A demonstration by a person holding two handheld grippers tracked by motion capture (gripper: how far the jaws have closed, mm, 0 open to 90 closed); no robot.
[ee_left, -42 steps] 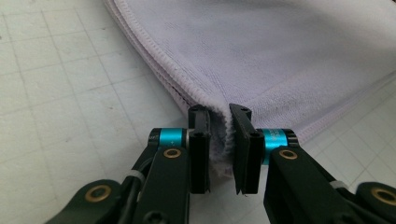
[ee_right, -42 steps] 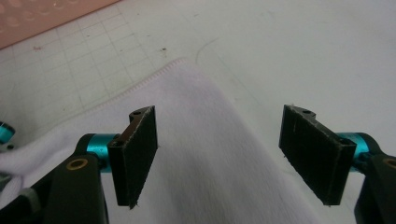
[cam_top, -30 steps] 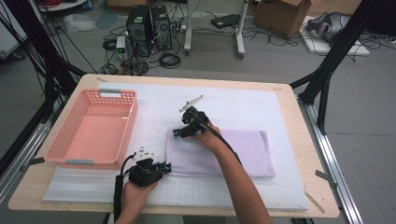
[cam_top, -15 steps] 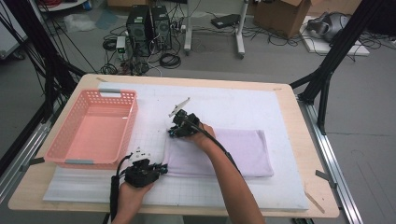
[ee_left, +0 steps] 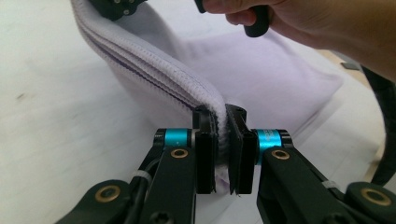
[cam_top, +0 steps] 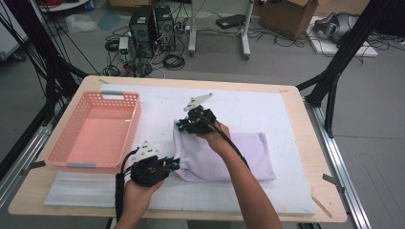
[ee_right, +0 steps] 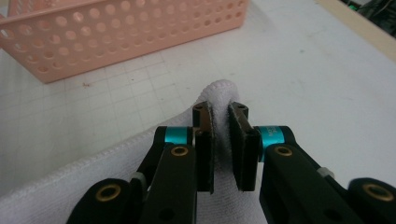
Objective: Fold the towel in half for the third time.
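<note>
Cloth: pale lilac terry towel, folded, lying on the white mat of the counter, to the right of the basket. Its left edge now stands lifted off the mat; the right part lies flat.
Landmark: pink perforated plastic basket, empty, at the left end of the counter.
Left hand-held gripper: at the towel's near left corner, just right of the basket's near right corner. Its jaws are pinched narrow on the folded hem, seen close in the left gripper view.
Right hand-held gripper: at the towel's far left corner, right of the basket's long wall. Its jaws have just been closing and now clamp a rounded tuft of the towel's corner, clear in the right gripper view.
What has changed: a second ago the towel lay flat, the left hand-held gripper sat at the near corner, and the right one hovered over the far corner with jaws apart. Both corners are now gripped and both hands have risen, so the left edge hangs between them as a raised ridge.
Meaning for the work: the pick-up appears done; the likely next step is carrying this edge across, either to fold the towel over or to move it toward the basket. Which one I cannot tell.
</note>
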